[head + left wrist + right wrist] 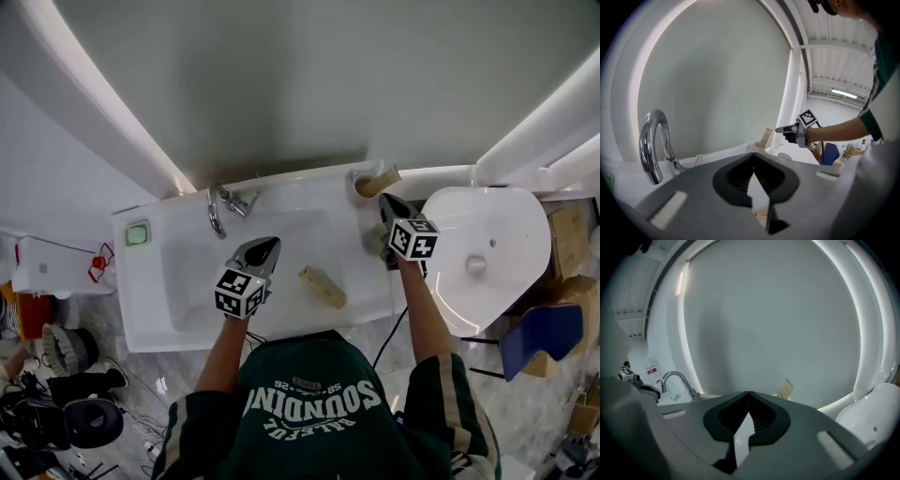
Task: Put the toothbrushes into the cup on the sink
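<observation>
Head view, looking steeply down: the left gripper (270, 244) hangs over the basin of the white sink (187, 328), its fingers pressed together and empty. A tan toothbrush (322, 287) lies in the basin, just to the right of those fingers and a little nearer the person. The right gripper (383, 200) is at the sink's right edge. The cup (362, 187) stands just beyond its fingertips, with another toothbrush (382, 179) in it.

Left gripper view: the left gripper's (753, 157) fingers meet at the tips and hold nothing. The tap (654, 145) rises to their left. The cup (757, 147) sits straight beyond them, and the right gripper (780, 129) floats above and to its right.

Right gripper view: the right gripper's (749, 393) fingers are fully closed with nothing between them. The toothbrush (787, 389) in the cup shows just past the fingertips, to the right. The tap (677, 379) is well off to the left.
</observation>
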Demonstrator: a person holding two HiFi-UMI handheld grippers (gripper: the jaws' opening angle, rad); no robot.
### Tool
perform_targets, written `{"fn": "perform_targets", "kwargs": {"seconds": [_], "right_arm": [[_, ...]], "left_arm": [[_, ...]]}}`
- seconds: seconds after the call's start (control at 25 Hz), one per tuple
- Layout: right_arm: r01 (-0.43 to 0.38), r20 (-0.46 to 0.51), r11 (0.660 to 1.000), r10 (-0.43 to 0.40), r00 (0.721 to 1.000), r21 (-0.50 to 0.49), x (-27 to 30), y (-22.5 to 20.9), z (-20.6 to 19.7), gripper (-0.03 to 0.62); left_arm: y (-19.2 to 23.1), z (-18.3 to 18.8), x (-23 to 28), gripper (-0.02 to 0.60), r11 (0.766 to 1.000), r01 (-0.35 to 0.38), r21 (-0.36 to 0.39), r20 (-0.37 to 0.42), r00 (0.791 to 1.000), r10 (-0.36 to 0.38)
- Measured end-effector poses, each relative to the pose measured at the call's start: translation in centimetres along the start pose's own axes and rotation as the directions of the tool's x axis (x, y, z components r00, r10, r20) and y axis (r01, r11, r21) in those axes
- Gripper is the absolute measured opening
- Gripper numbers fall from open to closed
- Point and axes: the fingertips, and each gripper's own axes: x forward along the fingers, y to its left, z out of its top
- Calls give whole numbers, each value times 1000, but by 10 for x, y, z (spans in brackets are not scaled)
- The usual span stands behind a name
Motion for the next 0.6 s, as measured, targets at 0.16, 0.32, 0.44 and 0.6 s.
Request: {"fn": "perform_targets", "kwargs": {"seconds": [0.16,0.32,0.44,0.6], "right_arm": [[-68,27,996,70,997,-53,-11,39,5,2],[-131,67,991,133,989,-32,-19,77,12,3],[-166,69,985,169,983,-51,-21,103,10,2],[-200,56,977,204,977,-75,-20,127,1,2]], "left_arm": [[-3,5,0,51,1000,24,5,16,1000,-24],[-1,10,-2,51,1000,30,7,33,999,-30],[3,17,-5,51,999,27,22,46,999,-28],[10,21,-14,51,1000,10,23,60,998,-11]]}}
